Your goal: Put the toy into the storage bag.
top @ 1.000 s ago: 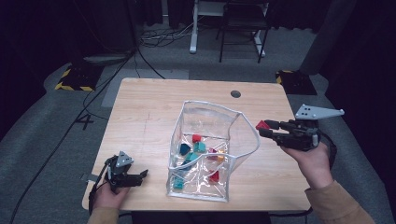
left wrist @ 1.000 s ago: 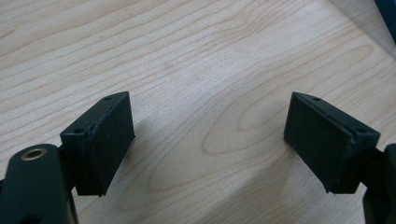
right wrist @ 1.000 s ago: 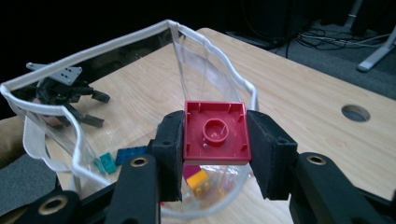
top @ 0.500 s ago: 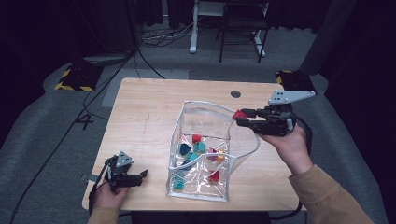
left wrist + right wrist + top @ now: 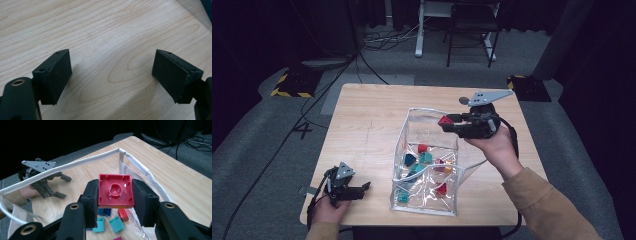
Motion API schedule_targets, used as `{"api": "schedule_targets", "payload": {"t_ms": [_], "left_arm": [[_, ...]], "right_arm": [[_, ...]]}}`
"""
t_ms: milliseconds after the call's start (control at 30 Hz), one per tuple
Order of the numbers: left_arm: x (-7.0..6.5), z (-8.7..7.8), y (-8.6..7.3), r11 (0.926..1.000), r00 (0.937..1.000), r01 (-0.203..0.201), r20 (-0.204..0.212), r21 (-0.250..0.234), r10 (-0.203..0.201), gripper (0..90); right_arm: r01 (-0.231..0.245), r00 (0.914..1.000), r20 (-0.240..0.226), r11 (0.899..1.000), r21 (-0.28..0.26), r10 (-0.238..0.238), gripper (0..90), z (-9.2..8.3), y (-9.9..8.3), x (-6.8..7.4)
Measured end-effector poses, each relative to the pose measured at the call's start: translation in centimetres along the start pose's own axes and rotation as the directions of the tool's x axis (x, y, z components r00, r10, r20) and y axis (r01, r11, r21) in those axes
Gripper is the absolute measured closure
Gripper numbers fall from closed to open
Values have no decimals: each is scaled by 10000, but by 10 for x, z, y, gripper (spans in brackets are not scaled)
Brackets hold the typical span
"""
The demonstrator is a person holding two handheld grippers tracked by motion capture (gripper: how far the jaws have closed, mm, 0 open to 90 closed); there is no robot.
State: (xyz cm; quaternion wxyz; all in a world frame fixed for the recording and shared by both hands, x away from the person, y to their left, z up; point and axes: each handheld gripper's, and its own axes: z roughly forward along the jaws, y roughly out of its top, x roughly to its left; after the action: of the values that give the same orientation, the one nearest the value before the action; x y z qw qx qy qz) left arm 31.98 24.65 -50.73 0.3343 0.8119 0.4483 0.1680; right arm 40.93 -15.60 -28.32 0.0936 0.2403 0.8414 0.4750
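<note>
A clear plastic bag point(image 5: 432, 165) with a white rim point(image 5: 75, 163) stands open in the middle of the wooden table point(image 5: 367, 120). Several red, teal, blue and yellow bricks point(image 5: 424, 157) lie inside it. My right gripper point(image 5: 446, 123) is shut on a red square brick point(image 5: 115, 191), whose hollow underside faces the camera in the right gripper view. It hovers over the bag's far right rim. My left gripper point(image 5: 362, 189) rests low at the table's front left corner, open, with bare wood between its pads point(image 5: 56, 75).
A black cable point(image 5: 507, 130) trails from the right gripper over the person's wrist. Beyond the table stand a chair point(image 5: 472, 25) and a desk frame, and cables lie on the grey floor. Yellow-black tape point(image 5: 292, 90) marks the floor at the left.
My right gripper has carried the red brick leftward from beside the bag's right edge to above its opening. The left gripper has stayed put.
</note>
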Motion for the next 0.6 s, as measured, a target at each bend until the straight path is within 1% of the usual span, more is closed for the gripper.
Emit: {"api": "schedule_targets", "payload": {"t_ms": [33,67,133,200,267,300,333,367,533,600], "left_arm": [[0,0,0,10000,10000,17,23,12,-17,164],[0,0,0,10000,10000,-2,0,2,2,164],[0,0,0,10000,10000,-3,1,2,3,164],[0,0,0,10000,10000,14,2,0,-14,164],[0,0,0,10000,10000,-1,1,2,1,164],[0,0,0,10000,10000,-3,-1,3,3,164],[0,0,0,10000,10000,-3,-1,3,3,164],[0,0,0,10000,10000,-1,0,0,1,164],[0,0,0,10000,10000,39,19,1,-39,164],[0,0,0,10000,10000,0,-5,-8,0,164]], "right_arm": [[0,10000,0,10000,0,0,586,0,0,0],[13,10000,-47,9999,136,-12,586,8,2,0],[40,10000,-86,9997,231,-38,586,14,3,0],[105,9999,-133,9990,443,-100,586,24,4,1],[113,9998,-170,9983,574,-104,586,31,4,2],[151,9997,-215,9974,702,-136,586,36,4,3],[151,9997,-215,9974,702,-136,586,36,4,3],[158,9995,-269,9961,873,-135,586,44,4,4],[223,9990,-403,9909,1325,-171,583,58,2,8],[177,9983,-568,9870,1596,-87,534,64,1,9]]}}
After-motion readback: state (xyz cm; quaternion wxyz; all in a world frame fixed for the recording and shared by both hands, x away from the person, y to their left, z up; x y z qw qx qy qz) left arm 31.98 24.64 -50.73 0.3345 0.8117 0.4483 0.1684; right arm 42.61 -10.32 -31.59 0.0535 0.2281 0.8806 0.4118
